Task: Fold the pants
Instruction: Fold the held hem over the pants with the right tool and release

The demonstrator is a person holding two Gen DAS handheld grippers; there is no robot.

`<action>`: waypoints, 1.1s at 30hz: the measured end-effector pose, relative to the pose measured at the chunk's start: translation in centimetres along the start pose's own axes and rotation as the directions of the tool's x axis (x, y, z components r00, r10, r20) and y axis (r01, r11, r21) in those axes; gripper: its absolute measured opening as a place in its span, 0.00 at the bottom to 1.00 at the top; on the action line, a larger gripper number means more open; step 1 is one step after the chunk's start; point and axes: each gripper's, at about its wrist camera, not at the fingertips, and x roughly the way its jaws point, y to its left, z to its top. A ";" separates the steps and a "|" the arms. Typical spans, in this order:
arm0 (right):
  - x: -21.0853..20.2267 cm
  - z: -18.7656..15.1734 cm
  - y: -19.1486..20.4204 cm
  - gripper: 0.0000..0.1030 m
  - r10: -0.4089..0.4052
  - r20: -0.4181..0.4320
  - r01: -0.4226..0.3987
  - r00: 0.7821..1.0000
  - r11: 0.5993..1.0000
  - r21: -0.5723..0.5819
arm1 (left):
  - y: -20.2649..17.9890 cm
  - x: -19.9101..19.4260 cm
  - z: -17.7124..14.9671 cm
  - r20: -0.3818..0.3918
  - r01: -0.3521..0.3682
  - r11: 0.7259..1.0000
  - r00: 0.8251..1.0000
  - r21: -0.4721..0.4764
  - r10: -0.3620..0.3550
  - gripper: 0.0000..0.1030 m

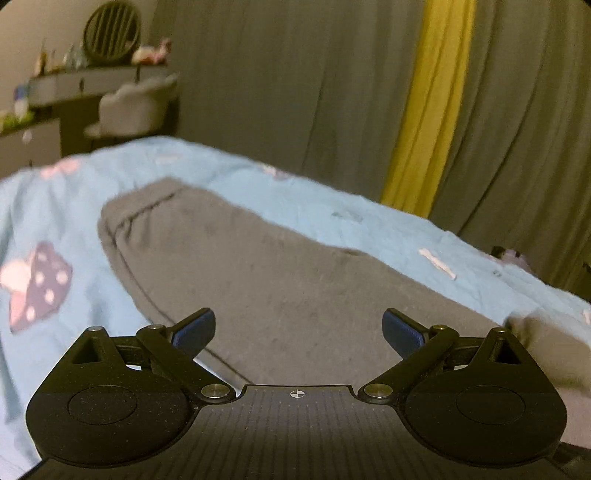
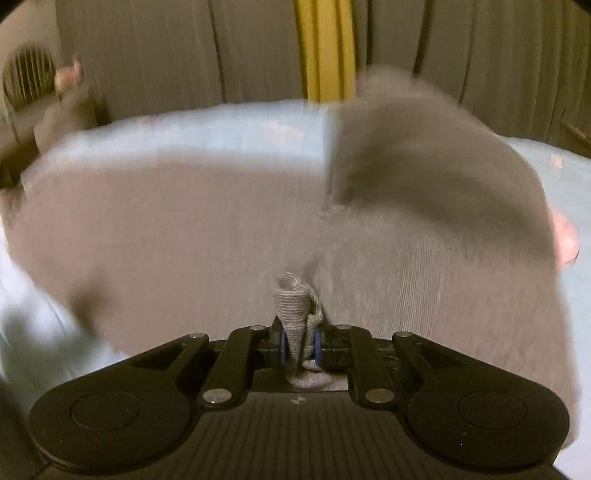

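Grey ribbed pants [image 1: 258,266] lie spread on a light blue bedspread [image 1: 332,210]. My left gripper [image 1: 298,330] is open and empty, its blue pads apart just above the pants' near part. In the right wrist view my right gripper [image 2: 299,347] is shut on a bunched fold of the grey pants [image 2: 221,229], which hang and spread ahead of it, blurred by motion. A raised part of the pants [image 2: 424,147] stands up at the right.
The bedspread [image 2: 221,129] has pink and purple patches [image 1: 40,284]. Grey curtains [image 1: 295,81] with a yellow strip [image 1: 428,107] hang behind the bed. A desk with a chair [image 1: 136,107] and a round fan [image 1: 110,31] stand at the far left.
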 end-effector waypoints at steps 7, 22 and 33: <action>-3.3 1.7 -2.9 0.13 0.038 0.103 -0.059 0.994 0.977 0.203 | -0.6 1.5 -0.7 -0.049 0.032 0.999 0.998 0.027 -0.030 0.98; -2.1 0.8 -1.0 0.23 0.220 0.044 -0.224 0.974 0.968 0.116 | -1.5 1.8 -1.3 -0.082 0.048 0.996 0.996 0.072 -0.042 0.98; -3.5 0.1 -10.0 0.84 0.008 0.003 -0.008 1.000 0.858 0.513 | -2.7 2.4 -1.7 -0.129 0.090 0.987 0.989 0.136 -0.072 0.98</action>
